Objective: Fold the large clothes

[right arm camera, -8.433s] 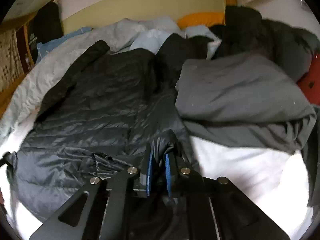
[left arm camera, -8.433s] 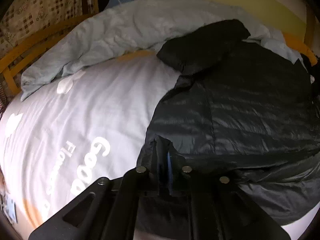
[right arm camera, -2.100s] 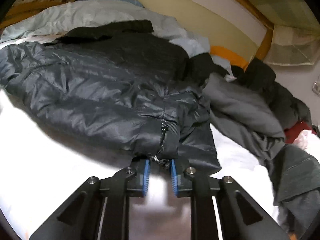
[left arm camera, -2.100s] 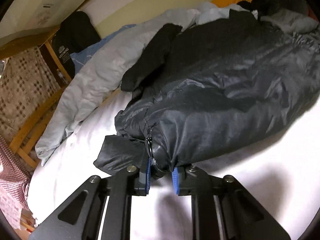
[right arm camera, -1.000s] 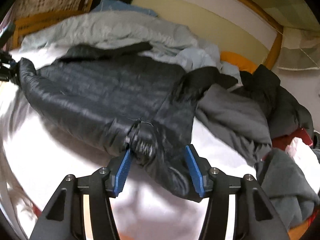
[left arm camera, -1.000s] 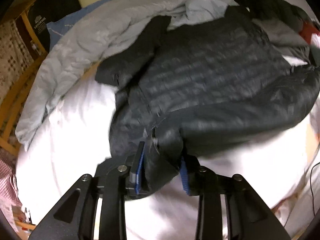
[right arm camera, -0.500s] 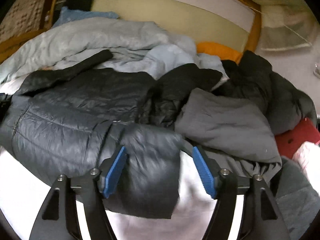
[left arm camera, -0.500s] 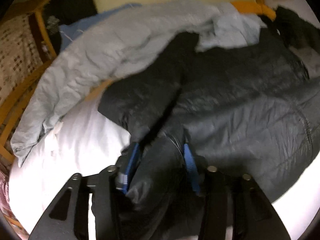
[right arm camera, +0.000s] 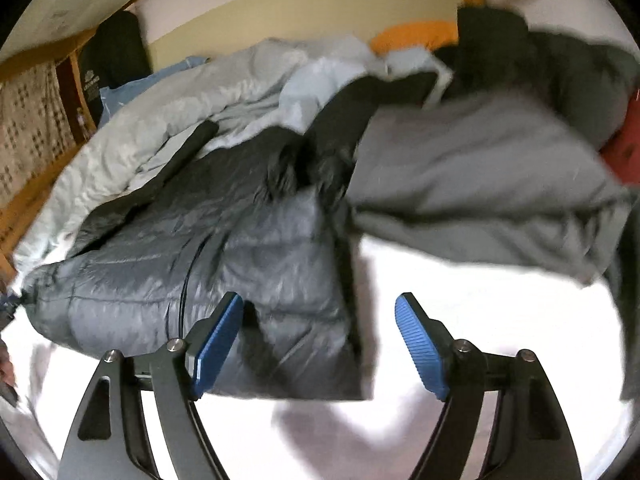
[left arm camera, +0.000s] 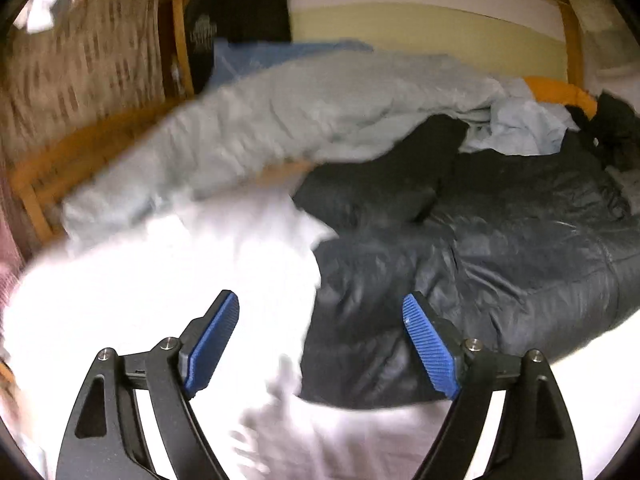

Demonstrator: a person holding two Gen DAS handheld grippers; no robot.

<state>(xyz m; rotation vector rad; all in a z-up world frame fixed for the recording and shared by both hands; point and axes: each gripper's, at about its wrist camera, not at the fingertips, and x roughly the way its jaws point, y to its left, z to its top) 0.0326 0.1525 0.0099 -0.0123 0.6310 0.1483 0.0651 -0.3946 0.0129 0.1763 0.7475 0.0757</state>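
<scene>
Both grippers have let go of the jacket's hem, clamped a second ago. Left gripper (left arm camera: 320, 338) and right gripper (right arm camera: 319, 336): jaws opening, spread wide, pads clear of the cloth and holding nothing. The dark quilted jacket (left arm camera: 500, 264) lies on the white bed sheet (left arm camera: 152, 280), at 3 o'clock in the left view and 9 o'clock in the right. One bottom-up fold appears laid; further folds likely remain. Its shell is glossy, puffy and rumpled.

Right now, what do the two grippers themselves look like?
Both look alike: the left gripper and right gripper have black, cut-out finger arms with silver screw heads, each tipped by ribbed blue pads. No cables, markings or sleeves show.
</scene>
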